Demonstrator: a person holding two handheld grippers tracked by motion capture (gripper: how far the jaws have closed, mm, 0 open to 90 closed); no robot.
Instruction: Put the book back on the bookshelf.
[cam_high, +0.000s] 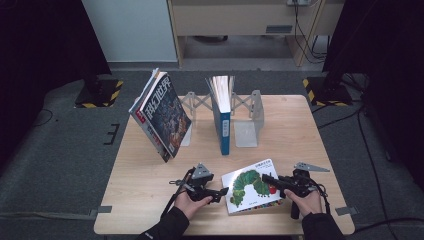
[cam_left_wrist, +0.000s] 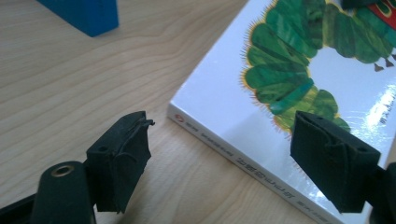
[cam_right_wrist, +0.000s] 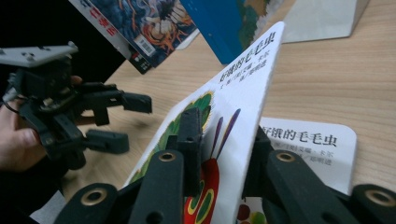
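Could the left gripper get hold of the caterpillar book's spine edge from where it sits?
Probably yes. The left gripper is open, and in its own view the caterpillar book has its spine edge just ahead of the jaws, with bare table between. The right gripper, shut on the cover, works the opposite side.

Light wooden table standing on grey carpeted floor. Metal expanding book rack sitting at table's far side. Blue-spined hardback book standing upright within rack, pages fanning at top. Dark illustrated softcover books leaning tilted against rack's left end, just beside blue-spined hardback book. Black-and-yellow striped stand bases resting on floor at both far corners. Black cables trailing across floor beyond table. Pale wooden cabinet standing behind.
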